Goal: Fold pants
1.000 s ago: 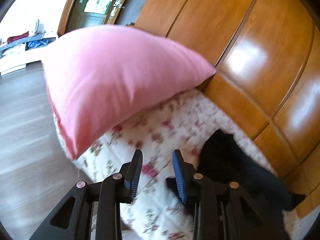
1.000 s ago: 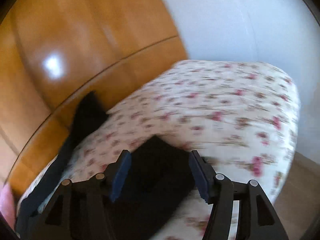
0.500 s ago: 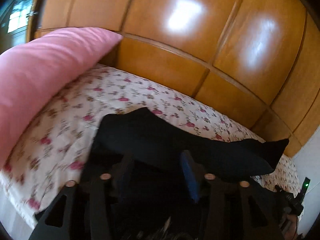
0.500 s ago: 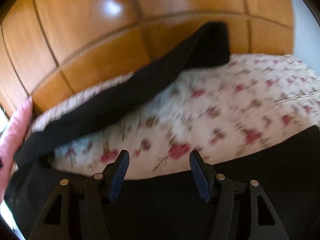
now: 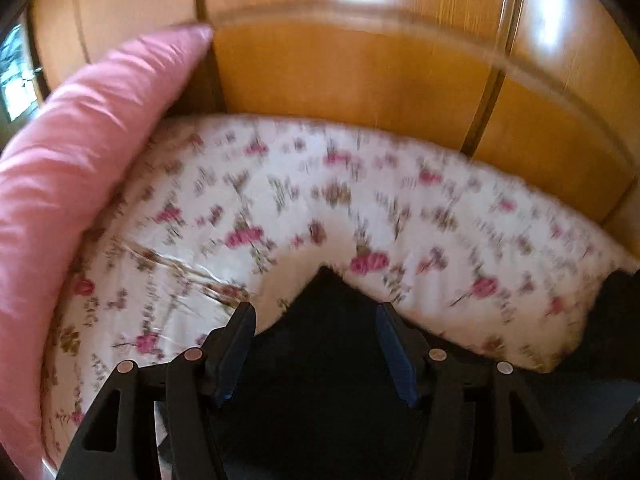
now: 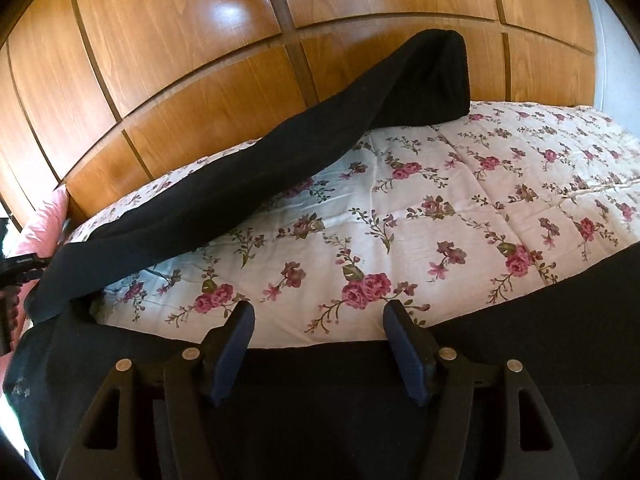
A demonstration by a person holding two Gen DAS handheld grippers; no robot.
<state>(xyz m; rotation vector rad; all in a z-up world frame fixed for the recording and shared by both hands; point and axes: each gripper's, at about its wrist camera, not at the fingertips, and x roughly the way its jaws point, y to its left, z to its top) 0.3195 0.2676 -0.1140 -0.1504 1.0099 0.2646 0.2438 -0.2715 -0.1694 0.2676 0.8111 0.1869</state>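
Black pants lie on a floral bedspread. In the right wrist view one leg (image 6: 280, 160) runs diagonally up to the wooden headboard, and the other leg (image 6: 520, 340) lies along the near edge. My right gripper (image 6: 318, 344) is open, jaws wide, hovering over that near black fabric. In the left wrist view a pointed corner of the pants (image 5: 324, 320) sits between the open jaws of my left gripper (image 5: 316, 340), which holds nothing. This view is blurred.
A pink pillow (image 5: 72, 184) lies at the left end of the bed and shows small in the right wrist view (image 6: 46, 220). A wooden panelled headboard (image 6: 200, 92) backs the floral bedspread (image 6: 460, 200). A white wall is at far right.
Both grippers swung to face the headboard and came low over the pants. The left gripper's jaws opened wider and now straddle a corner of the fabric.
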